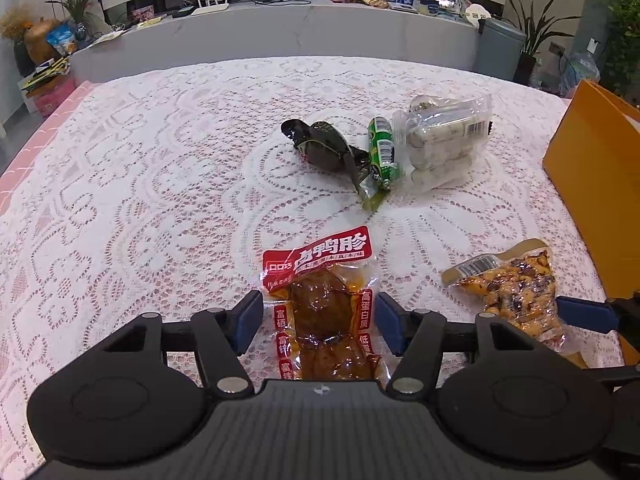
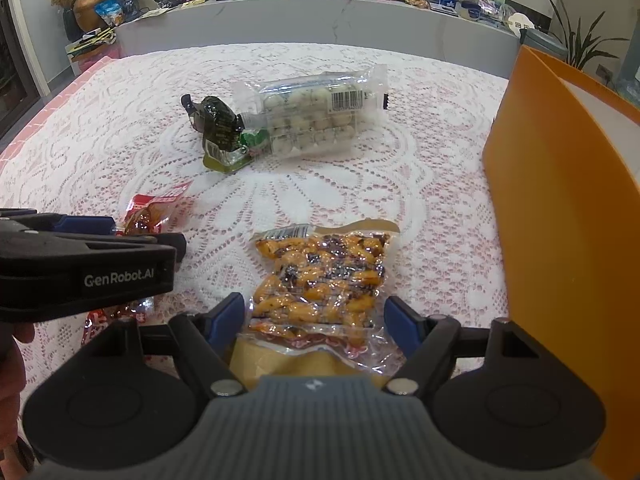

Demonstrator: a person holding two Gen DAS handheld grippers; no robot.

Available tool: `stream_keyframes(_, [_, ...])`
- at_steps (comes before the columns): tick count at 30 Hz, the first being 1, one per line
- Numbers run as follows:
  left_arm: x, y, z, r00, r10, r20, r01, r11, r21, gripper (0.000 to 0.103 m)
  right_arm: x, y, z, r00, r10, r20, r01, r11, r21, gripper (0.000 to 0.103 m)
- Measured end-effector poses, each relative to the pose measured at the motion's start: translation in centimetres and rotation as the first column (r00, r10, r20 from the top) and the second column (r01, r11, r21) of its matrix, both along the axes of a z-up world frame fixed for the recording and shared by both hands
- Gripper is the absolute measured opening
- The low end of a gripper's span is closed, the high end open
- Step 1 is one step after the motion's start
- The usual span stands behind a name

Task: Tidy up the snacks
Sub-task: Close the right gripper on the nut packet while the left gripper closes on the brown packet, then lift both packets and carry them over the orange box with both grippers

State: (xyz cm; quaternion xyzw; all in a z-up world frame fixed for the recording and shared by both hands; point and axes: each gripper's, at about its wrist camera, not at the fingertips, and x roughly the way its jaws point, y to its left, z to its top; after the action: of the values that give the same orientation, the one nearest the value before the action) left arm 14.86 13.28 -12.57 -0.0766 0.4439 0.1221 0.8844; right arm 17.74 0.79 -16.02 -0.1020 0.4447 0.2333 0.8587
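Both hand-held grippers point down at the lace-covered desk [image 1: 160, 152], near its front edge. Left hand-held gripper [image 1: 320, 322] has its blue pads either side of a red-labelled pouch of brown braised meat [image 1: 320, 304]; the left pad sits at the pouch's edge, the right pad looks just clear of it, so the jaws straddle the pouch without a plain squeeze. Right hand-held gripper [image 2: 316, 324] stands open around a clear vacuum pack of orange and dark snack pieces [image 2: 320, 280], with gaps on both sides between the pads and the pack. That pack lies flat, just right of the red pouch and close to the desk's right edge, where an orange box [image 2: 560, 208] stands upright.

Toward the middle of the desk, well apart from both grippers, three snacks lie in a touching cluster: a dark green wrapped piece [image 1: 320, 146], a small green-labelled packet [image 1: 383, 152], and a clear bag of pale round balls [image 1: 440, 136].
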Motion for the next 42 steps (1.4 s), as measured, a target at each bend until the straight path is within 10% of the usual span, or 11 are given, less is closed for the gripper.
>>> stream_keyframes(42, [-3.4, -4.4, 11.2, 0.975, -0.091, 0.204, 0.124, 0.98, -0.153, 0.067, -3.0, -8.7, 12.3, 0.991, 0.074, 0.112, -0.09, 0.986, 0.143, 0.071])
